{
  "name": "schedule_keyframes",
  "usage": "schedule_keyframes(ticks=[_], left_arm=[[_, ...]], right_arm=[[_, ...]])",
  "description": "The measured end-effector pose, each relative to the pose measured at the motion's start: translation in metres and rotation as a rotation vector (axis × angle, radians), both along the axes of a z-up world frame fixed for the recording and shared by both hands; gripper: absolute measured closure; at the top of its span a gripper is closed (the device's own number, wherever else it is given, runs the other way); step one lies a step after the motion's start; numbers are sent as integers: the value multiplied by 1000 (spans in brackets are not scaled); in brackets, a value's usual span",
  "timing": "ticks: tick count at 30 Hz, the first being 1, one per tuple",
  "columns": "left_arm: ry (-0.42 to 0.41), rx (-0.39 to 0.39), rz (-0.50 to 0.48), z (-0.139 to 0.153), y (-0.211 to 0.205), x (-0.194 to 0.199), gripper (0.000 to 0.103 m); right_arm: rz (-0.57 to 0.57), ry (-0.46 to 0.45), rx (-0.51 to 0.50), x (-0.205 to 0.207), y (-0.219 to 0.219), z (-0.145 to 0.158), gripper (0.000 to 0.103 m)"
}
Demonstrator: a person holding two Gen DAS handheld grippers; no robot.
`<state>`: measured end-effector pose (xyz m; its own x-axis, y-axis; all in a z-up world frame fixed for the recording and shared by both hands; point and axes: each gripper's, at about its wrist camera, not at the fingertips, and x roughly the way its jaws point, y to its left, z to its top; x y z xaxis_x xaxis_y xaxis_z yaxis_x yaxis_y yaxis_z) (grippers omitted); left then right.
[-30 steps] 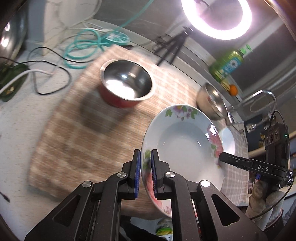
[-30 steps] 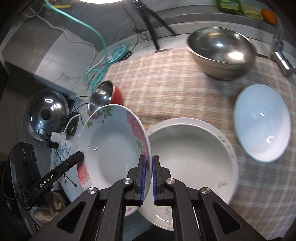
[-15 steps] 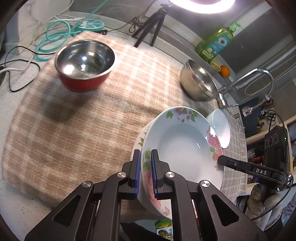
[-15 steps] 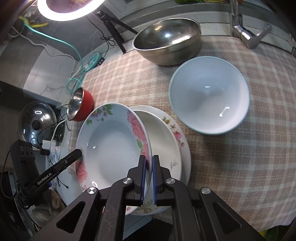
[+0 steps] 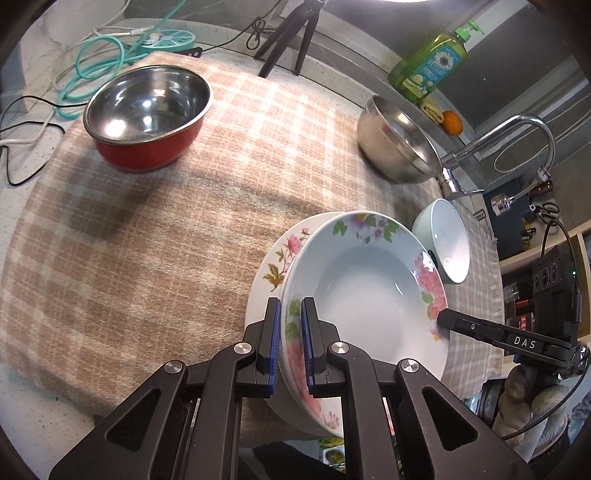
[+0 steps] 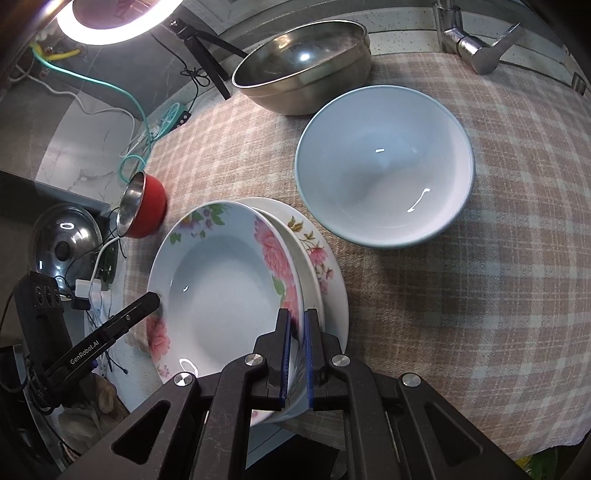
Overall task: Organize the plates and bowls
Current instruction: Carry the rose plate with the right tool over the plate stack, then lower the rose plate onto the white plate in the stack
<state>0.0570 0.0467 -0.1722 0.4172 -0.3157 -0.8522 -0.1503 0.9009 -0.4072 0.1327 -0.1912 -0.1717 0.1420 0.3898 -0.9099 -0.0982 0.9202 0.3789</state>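
Both grippers hold one deep floral plate (image 5: 369, 291) by opposite rims. My left gripper (image 5: 290, 332) is shut on its near rim; my right gripper (image 6: 297, 343) is shut on the other rim. The plate (image 6: 221, 288) hangs tilted just over a second floral plate (image 5: 277, 258) lying on the checked cloth, also in the right wrist view (image 6: 317, 254). A pale blue bowl (image 6: 384, 166) sits beside them. A red steel bowl (image 5: 147, 114) and a large steel bowl (image 6: 303, 62) stand farther back.
The checked cloth (image 5: 166, 229) covers the counter. A faucet (image 5: 517, 140) and a green soap bottle (image 5: 428, 66) stand at the back right. Cables (image 5: 92, 74) and a tripod (image 5: 284, 33) lie at the back left. A pot lid (image 6: 62, 240) lies off the cloth.
Both grippers have carried the floral plate across the cloth and lowered it over the second floral plate. The blue bowl and steel bowl now appear closer.
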Motion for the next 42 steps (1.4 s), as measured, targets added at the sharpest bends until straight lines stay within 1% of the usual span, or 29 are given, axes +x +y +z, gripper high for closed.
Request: schedule_keyframes(ticks=[11,21,25,30,37,42], left_arm=[[17,21,-2,-7,-2,4,94],[15,21,-4,-9,-1,4,94],[15,19,-4,-9,-2,4,94],[16,10,-4,-9,0,4,94],[16,5,-7,-9,1,4,94],[21,-8,-8,-10,3,4,94]], right_arm=[[16,-1,-19,1,4,-3,97],[57,-32,-66,0,10,-1,96],[64,-33,-70,1,11,-1,96],[65,-17,-51,2,10,-2,94],[25,38,17,4,0,-8,94],[8,45,41,4,-5,-6,94]])
